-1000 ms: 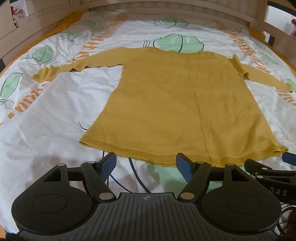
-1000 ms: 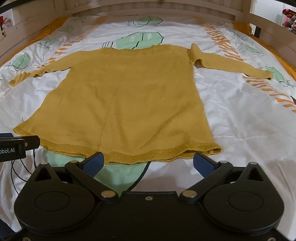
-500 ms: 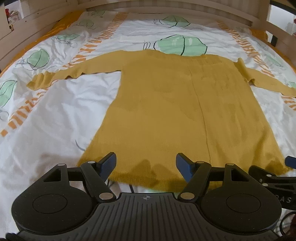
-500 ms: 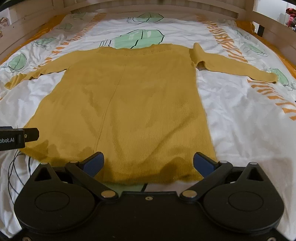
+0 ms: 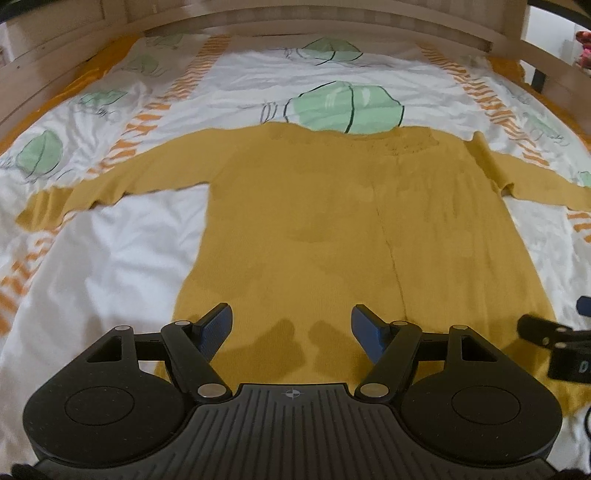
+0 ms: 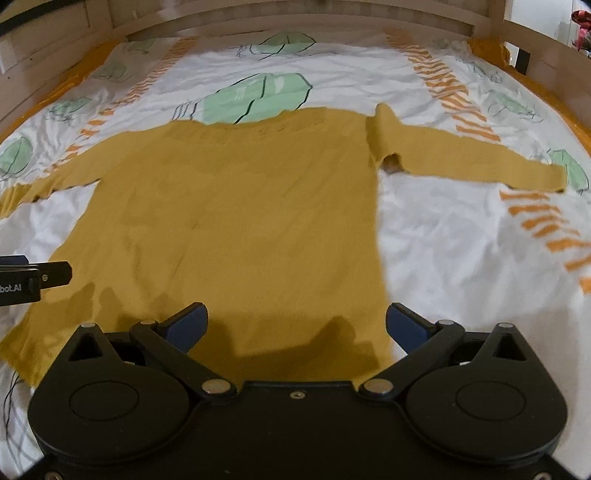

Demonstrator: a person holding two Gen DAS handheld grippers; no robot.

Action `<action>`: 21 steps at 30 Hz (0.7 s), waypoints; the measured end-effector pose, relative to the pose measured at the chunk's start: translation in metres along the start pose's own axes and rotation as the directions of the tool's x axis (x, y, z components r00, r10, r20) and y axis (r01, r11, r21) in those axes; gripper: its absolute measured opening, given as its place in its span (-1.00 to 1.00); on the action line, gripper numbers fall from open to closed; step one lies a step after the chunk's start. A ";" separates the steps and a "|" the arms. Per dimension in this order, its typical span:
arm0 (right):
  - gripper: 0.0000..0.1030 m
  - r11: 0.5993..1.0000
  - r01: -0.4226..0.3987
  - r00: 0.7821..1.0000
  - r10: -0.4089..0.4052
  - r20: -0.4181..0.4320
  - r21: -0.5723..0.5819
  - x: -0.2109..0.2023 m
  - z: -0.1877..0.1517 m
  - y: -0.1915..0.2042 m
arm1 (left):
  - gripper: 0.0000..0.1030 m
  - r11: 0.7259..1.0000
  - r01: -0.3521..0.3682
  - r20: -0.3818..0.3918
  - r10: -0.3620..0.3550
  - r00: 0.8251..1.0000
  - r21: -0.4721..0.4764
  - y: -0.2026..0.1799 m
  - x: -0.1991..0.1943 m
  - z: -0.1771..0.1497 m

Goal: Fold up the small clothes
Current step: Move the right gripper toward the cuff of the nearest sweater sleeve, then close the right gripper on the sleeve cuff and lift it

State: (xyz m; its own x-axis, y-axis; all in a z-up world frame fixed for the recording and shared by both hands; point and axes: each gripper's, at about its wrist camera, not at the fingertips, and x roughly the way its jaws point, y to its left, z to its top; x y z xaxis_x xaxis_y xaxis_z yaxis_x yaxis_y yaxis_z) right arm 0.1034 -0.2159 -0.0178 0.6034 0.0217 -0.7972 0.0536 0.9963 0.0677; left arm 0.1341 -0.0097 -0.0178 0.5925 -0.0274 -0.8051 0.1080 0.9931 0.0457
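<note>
A mustard-yellow long-sleeved knit sweater (image 5: 332, 229) lies flat on the bed, hem toward me, both sleeves spread out; it also shows in the right wrist view (image 6: 236, 221). My left gripper (image 5: 291, 326) is open and empty, hovering over the hem's left part. My right gripper (image 6: 295, 325) is open and empty over the hem's right part, its right finger past the sweater's side edge. The hem itself is hidden under the gripper bodies. Each gripper shows at the edge of the other's view: the right gripper (image 5: 554, 339), the left gripper (image 6: 29, 280).
The bed sheet (image 5: 110, 258) is white with green leaf prints and orange stripes. A wooden bed frame (image 5: 295, 29) runs along the far end and both sides. The right sleeve (image 6: 461, 158) has a fold at the shoulder.
Both grippers have moved forward from in front of the hem to over the sweater's lower part. The jaws have stayed open. The sweater has not moved.
</note>
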 end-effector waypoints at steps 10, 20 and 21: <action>0.96 0.997 0.048 0.998 -0.050 0.043 0.056 0.030 0.047 -0.077 | 0.36 1.000 0.009 0.037 -0.010 0.999 0.028 -0.006 0.040 0.044; 0.60 0.950 0.246 0.967 -0.255 0.023 0.193 0.063 0.095 -0.193 | 0.36 0.998 -0.019 0.018 0.018 1.000 0.054 -0.002 0.097 0.064; 0.55 0.939 0.266 0.961 -0.277 0.020 0.217 0.068 0.098 -0.207 | 0.36 0.999 -0.016 0.008 0.015 1.000 0.050 0.000 0.102 0.065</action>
State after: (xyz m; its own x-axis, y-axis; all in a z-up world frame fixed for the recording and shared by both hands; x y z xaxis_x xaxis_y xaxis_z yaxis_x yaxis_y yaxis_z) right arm 0.2113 -0.4292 -0.0271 0.5805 -0.2564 -0.7728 0.3833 0.9234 -0.0184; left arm 0.2464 -0.0196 -0.0620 0.6004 -0.0130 -0.7996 0.1383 0.9865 0.0878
